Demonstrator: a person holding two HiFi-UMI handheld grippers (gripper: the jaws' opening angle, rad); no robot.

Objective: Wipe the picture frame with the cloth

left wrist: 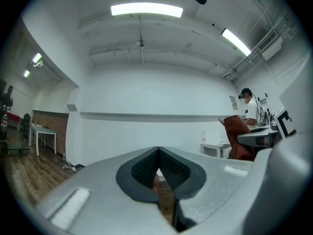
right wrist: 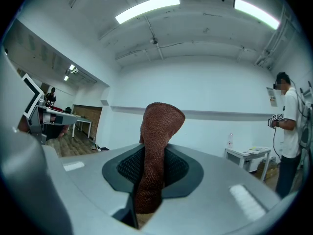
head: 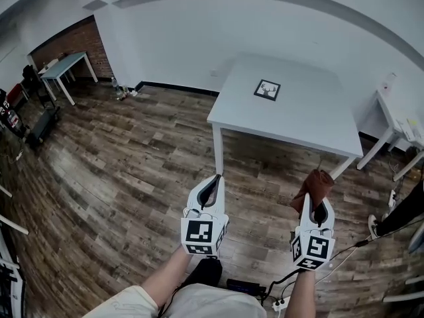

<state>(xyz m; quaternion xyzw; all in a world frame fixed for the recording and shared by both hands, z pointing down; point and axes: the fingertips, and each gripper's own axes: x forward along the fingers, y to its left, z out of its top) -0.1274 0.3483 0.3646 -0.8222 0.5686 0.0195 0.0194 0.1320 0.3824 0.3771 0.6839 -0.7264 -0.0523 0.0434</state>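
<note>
Left gripper (head: 214, 184): jaws clenched tip to tip with nothing between them; held over the floor in front of the table, well short of its near edge.
Right gripper (head: 318, 211): clamped on the cloth, at much the same height as the left one and well apart from it, out in front of the table's near right corner.
Cloth (right wrist: 156, 146): rust-brown knitted fabric, pinched between the dark ribbed pads; its upper part stands above the jaw tips and folds over at the top, while the lower end hangs down between the jaws.
Picture frame (head: 267, 89): small, square and dark-edged, lying flat on the table towards its far side, away from both grippers; the picture inside looks like an antlered animal, though it is too small to be sure.
Table (head: 298, 121): white, square-topped, on white legs.
Floor (head: 126, 171): dark wood planks.
Bystander (right wrist: 287, 126): a person in a white shirt stands at the right of the right gripper view, beside a low white table.
</note>
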